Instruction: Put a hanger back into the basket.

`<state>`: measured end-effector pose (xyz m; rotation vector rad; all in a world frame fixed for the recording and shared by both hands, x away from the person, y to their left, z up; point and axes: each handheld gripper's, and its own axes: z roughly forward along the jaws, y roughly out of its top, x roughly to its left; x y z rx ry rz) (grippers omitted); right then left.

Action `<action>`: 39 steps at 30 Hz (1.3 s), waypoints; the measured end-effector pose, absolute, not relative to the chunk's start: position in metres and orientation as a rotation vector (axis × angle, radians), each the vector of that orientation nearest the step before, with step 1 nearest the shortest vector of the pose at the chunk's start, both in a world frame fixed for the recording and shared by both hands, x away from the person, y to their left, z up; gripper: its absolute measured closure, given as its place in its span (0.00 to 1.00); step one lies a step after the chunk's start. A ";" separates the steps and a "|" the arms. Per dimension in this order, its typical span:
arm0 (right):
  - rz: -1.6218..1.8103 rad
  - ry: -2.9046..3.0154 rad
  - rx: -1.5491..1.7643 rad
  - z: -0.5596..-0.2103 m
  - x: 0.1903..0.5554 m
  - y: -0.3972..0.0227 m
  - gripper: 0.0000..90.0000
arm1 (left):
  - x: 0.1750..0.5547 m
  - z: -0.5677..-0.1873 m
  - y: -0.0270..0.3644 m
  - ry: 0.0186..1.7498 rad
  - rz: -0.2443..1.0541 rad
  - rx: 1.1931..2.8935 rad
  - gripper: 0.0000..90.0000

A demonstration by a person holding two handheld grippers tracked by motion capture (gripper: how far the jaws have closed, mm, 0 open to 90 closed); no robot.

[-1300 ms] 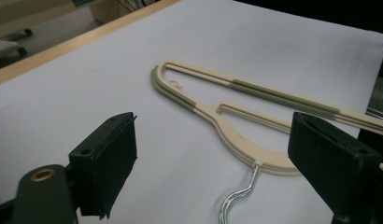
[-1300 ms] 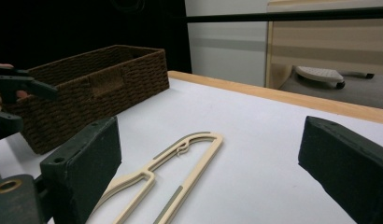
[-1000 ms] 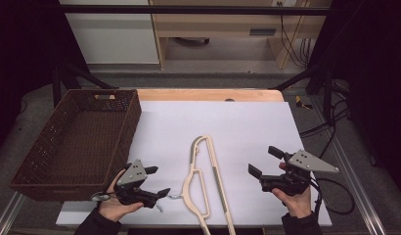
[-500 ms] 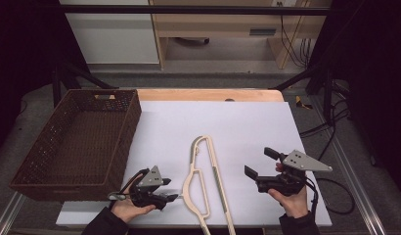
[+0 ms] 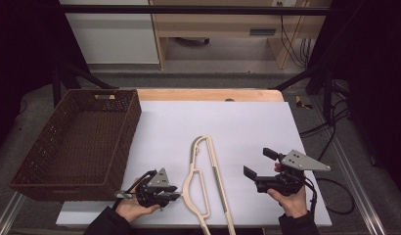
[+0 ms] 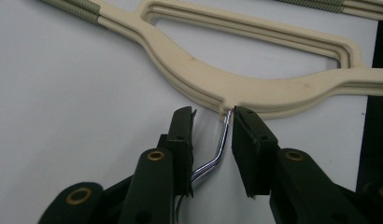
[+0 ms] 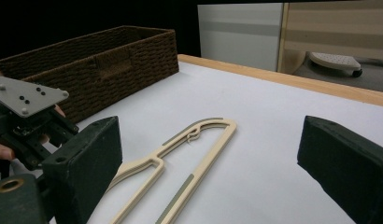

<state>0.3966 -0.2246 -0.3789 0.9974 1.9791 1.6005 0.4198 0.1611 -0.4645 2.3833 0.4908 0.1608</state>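
Note:
A cream plastic hanger with a chrome hook lies flat on the white table top, its hook end toward the person. My left gripper sits low at the hanger's neck. In the left gripper view its jaws straddle the hook and have just been closing: the right pad touches the wire, while a gap remains at the left pad's tip. My right gripper hovers right of the hanger, wide open and holding nothing. Between its jaws the right gripper view shows the hanger and the left gripper.
A dark brown wicker basket stands at the left of the table, its inside bare. The white sheet spreads beyond the hanger, with a wooden table edge behind it. Cables lie on the floor at the right.
My left gripper moved right and down to the hanger's hook, and its jaws narrowed around it. The right gripper and the hanger stayed where they were.

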 end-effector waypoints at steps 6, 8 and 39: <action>1.597 1.989 0.995 -0.379 0.397 -0.223 0.07 | 0.420 -0.467 0.158 0.438 0.166 2.422 0.84; 1.594 1.989 0.996 -0.380 0.397 -0.223 0.07 | 0.420 -0.467 0.158 0.430 0.163 2.424 0.85; 1.590 2.041 0.985 -0.381 0.397 -0.213 0.09 | 0.416 -0.459 0.159 0.315 0.117 2.388 0.98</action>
